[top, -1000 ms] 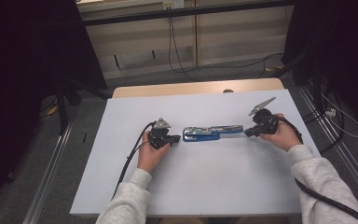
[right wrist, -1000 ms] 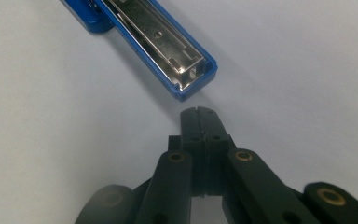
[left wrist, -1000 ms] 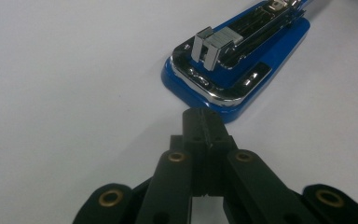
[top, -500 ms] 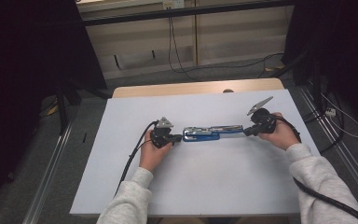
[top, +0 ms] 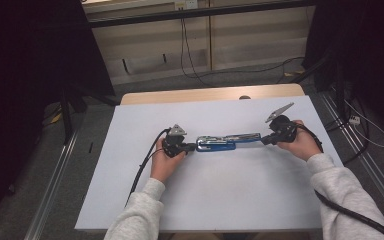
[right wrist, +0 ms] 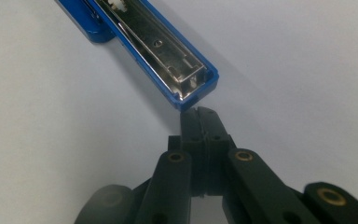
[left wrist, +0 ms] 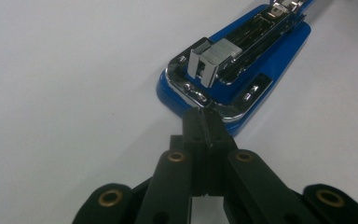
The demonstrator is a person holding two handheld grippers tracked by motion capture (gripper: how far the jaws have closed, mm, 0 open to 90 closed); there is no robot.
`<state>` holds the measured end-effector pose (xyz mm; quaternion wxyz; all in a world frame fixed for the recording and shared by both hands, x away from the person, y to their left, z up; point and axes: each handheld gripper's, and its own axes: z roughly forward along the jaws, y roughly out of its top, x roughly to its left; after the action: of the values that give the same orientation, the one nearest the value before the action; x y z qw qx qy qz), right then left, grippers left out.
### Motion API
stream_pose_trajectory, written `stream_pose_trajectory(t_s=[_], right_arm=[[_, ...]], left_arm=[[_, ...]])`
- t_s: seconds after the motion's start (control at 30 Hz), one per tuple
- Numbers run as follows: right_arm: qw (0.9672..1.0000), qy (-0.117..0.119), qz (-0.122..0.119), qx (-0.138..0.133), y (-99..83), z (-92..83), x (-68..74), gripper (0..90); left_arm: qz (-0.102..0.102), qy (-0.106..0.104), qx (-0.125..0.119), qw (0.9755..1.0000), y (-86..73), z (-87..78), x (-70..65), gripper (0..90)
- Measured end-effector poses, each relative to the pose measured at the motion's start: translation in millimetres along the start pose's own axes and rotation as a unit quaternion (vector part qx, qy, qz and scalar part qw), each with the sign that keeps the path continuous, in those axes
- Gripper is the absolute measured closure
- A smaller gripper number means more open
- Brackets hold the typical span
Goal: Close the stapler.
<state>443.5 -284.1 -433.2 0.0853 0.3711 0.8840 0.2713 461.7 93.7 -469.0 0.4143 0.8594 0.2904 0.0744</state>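
We log a blue stapler (top: 227,142) lying flipped open and flat near the middle of the white table (top: 240,200), base and chrome magazine stretched in one line from left to right.

Left gripper (left wrist: 204,122): jaws clenched together with nothing between them, tips touching the chrome rim at the base end. Right gripper (right wrist: 199,122): jaws likewise pressed together and empty, tips right at the blue tip of the open arm; we cannot tell whether they touch it.

Our reading: each closed tip is working one end of the stapler, probably to steady or square it. To do this well, we judge both tips should stay low against the table and push along the stapler's long axis, evenly from both ends. An off-centre push would likely spin it on the smooth surface, and the hinge could fold.

Around: bare tabletop on all sides. The left gripper's cable (top: 142,167) trails toward the near edge, away from the stapler. Nothing stands in the way.
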Motion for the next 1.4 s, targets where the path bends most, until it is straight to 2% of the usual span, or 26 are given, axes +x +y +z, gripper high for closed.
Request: stream_pose_trajectory(t_s=[0.33, 0.47, 0.87, 0.9, 1.1, 1.2, 1.23, 1.27, 1.33, 1.4], right_arm=[[1.0, 0.0, -0.006, -0.007, 5.3, -5.2, 1.1, 89.9], [1.0, 0.0, -0.007, -0.006, 7.1, -6.9, 0.6, 89.8], [0.9998, -0.004, -0.014, -0.015, 10.4, -11.7, 2.0, 89.9], [0.9998, -0.003, -0.013, -0.016, 10.9, -12.2, 2.3, 89.9], [0.9995, 0.002, -0.02, -0.026, 18.7, -11.7, 7.2, 89.6], [0.9993, 0.004, -0.023, -0.028, 22.5, -9.4, 10.1, 88.4], [0.9993, 0.004, -0.023, -0.028, 23.2, -8.6, 11.1, 87.1], [0.9992, 0.006, -0.023, -0.031, 23.8, -6.7, 12.5, 83.3], [0.9992, 0.006, -0.021, -0.032, 23.7, -6.0, 13.0, 81.2], [0.9993, 0.001, -0.014, -0.036, 23.0, -4.4, 13.5, 74.9]], left_arm=[[0.0, 0.003, -0.001, 1.0, 0.3, 0.4, -1.1, 90.0], [0.007, 0.005, 0.003, 1.0, 0.3, -0.2, -1.4, 90.0], [0.006, 0.005, 0.004, 1.0, 0.5, -0.1, -1.5, 90.0], [0.001, 0.005, 0.0, 1.0, 0.4, 0.3, -1.9, 90.0], [0.005, 0.006, 0.003, 1.0, 0.3, -0.1, -0.9, 90.0], [0.0, 0.007, 0.0, 1.0, 0.0, -0.4, -0.6, 89.7], [0.006, 0.011, 0.0, 0.9999, 0.2, -0.7, -0.2, 88.6], [0.002, 0.014, 0.003, 0.9999, 0.6, -2.3, 0.9, 83.6], [-0.003, 0.014, 0.001, 0.9999, 0.7, -3.5, 1.3, 81.9], [-0.01, 0.02, -0.003, 0.9997, 1.1, -7.1, 1.9, 74.9]])
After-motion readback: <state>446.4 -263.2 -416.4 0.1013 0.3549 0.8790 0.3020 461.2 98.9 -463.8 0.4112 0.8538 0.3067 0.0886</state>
